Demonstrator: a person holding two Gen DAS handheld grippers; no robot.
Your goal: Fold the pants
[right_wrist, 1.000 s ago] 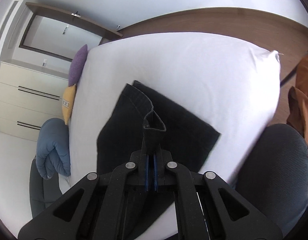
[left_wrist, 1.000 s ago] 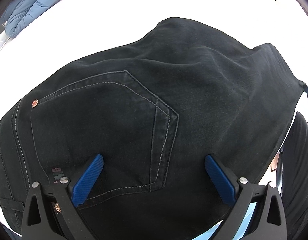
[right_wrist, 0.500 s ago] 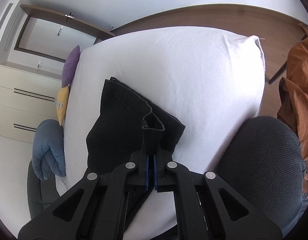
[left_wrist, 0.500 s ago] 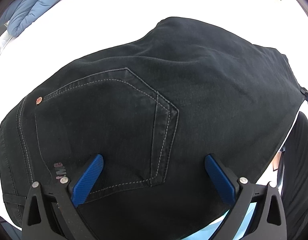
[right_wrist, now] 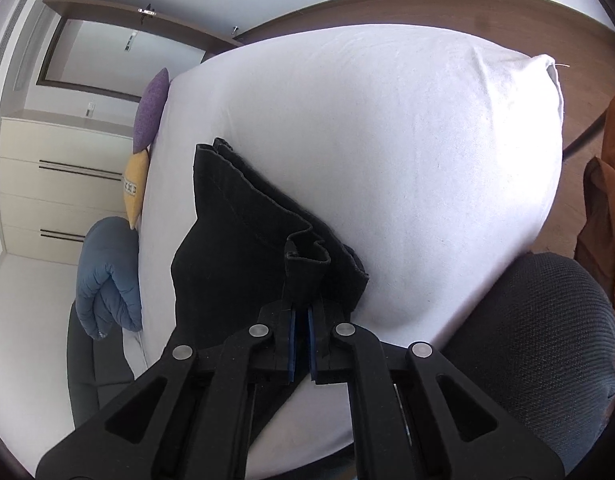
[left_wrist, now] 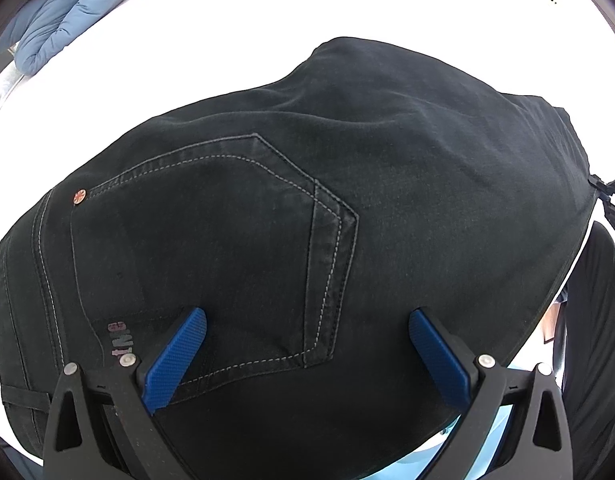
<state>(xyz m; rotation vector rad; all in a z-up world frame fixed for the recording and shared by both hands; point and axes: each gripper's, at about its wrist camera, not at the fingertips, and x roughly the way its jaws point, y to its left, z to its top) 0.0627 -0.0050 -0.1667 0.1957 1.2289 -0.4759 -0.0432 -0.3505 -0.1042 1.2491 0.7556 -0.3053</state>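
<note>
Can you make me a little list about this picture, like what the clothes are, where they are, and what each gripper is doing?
clothes: black pants, back pocket facing up
where: lying on a white bed
left gripper: open, fingers spread above the pocket, not pinching anything
right gripper: pinching a fold of the pants' edge; its jaws have just been opening a little, cloth between them
beside the bed: blue quilt, purple pillow, yellow pillow
folding: not finished
</note>
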